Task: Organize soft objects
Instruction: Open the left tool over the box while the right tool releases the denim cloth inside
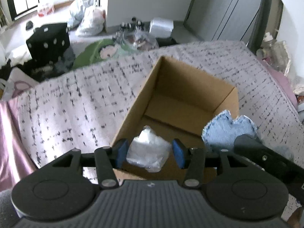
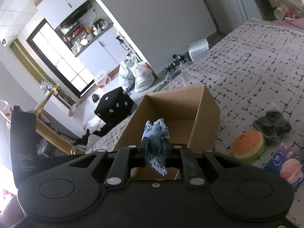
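Nearest, the left gripper (image 1: pixel 150 153) hangs over the near end of the open cardboard box (image 1: pixel 133 112), jaws apart, with a crumpled clear plastic bag (image 1: pixel 149 150) between the pads; whether they touch it is unclear. It looks feather-light and slippery, best pinched at a bunched fold. At the box's right rim, the right gripper (image 2: pixel 154 152) is clamped on a blue denim scrap (image 2: pixel 155 133), limp and light. Beyond the box's right side lie a squishy burger toy (image 2: pixel 248 147) and a dark crumpled bag (image 2: pixel 273 125).

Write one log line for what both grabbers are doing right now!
left gripper: open around crumpled clear plastic bag over brown cardboard box | right gripper: shut on blue denim cloth above box
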A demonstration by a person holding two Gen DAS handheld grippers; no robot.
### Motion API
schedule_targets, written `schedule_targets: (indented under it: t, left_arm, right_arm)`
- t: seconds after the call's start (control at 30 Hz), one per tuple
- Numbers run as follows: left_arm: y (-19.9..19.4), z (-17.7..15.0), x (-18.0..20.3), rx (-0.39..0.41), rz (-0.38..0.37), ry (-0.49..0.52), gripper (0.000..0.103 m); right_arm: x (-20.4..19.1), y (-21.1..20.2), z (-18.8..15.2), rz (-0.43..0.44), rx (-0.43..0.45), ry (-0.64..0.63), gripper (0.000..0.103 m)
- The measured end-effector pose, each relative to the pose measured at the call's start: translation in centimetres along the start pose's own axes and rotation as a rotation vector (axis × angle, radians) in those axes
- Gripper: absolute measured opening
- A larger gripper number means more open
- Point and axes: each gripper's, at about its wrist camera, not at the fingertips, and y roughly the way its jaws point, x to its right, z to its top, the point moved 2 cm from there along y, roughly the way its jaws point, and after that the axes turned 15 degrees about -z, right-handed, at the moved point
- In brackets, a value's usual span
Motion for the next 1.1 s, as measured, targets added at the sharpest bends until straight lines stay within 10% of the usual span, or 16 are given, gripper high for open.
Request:
schedule_targets:
  t: [0.5,0.67,1.1]
  left_arm:
    - [-1.6,0.7,-0.7,-0.008,-0.022,-0.064,0.054]
    - [-2.9,0.8,-0.6,0.007,-0.014,-0.07,0.057]
    - [-6.5,0.5,1.2,0.064,0.015,-0.05,0.08]
  right_arm:
    - [-1.2,1.3,-1.0,-0.018,-0.116,-0.04,0.021]
    - [-1.6,-0.4,-1.0,-0.027,-0.076,-0.057,0.051]
    - [-1.6,-4.3,-1.0,-0.073,-0.002,-0.094,0.068]
